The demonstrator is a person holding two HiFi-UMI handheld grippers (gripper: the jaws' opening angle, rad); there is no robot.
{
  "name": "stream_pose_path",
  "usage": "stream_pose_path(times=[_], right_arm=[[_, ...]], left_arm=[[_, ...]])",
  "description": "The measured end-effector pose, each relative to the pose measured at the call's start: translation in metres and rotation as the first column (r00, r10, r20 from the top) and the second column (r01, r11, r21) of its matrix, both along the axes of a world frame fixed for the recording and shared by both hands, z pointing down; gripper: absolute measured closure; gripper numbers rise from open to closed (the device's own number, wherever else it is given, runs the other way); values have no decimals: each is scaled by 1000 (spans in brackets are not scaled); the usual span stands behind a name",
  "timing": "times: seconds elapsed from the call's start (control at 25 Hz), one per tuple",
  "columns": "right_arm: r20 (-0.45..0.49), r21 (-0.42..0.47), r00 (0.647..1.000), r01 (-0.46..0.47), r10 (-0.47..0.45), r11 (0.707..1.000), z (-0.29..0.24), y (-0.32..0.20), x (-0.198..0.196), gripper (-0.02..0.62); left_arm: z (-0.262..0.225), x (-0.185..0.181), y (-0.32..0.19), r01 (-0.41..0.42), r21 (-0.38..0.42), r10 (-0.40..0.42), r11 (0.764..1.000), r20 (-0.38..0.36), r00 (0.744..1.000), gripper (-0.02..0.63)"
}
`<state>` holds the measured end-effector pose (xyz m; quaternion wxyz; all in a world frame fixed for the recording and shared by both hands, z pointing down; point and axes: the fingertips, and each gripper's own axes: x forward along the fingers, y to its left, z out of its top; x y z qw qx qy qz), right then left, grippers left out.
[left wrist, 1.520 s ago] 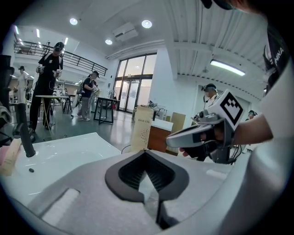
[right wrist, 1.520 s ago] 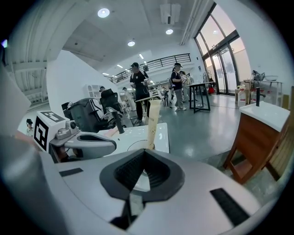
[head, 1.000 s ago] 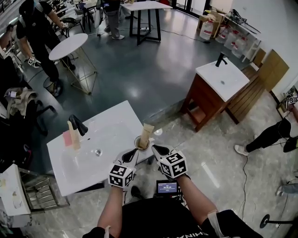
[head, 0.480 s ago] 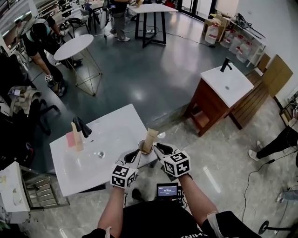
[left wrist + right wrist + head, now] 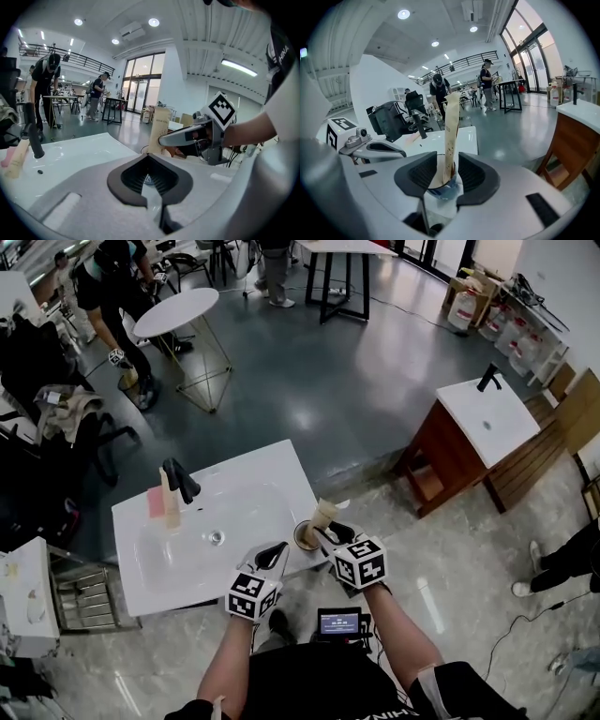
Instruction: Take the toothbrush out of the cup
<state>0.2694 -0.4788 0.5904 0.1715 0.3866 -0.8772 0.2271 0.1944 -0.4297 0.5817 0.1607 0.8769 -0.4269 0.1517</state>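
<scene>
Just been opening the right gripper [image 5: 446,161] jaws: wide apart now, flanking the cup [image 5: 440,191] without pressing it. Inside the cup, upright, the toothbrush [image 5: 451,122] in its tan paper sleeve. Left of the cup, just beside it, the left gripper [image 5: 275,552], jaws closed together, empty. Under the cup, the near corner of the white basin table [image 5: 272,474]
</scene>
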Motion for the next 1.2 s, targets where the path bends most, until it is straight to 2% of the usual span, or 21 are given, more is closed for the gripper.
stream_pose_path(times=[0.16,0.24,0.56,1.2], right_arm=[[-11,20,1000,3,-2,1000,-2,-4,-6,527],[-11,25,1000,10,-10,1000,-3,-4,-10,536],[5,60,1000,-8,7,998,-21,3,-11,545],[96,193,992,-105,88,976,-99,13,4,546]], left_arm=[[3,-10,1,26,-11,-26,1000,4,1000,597],[4,-14,1,33,-12,-33,999,4,999,597],[0,-14,4,9,6,-9,1000,-2,1000,597],[-21,3,5,-93,66,93,994,-9,996,597]])
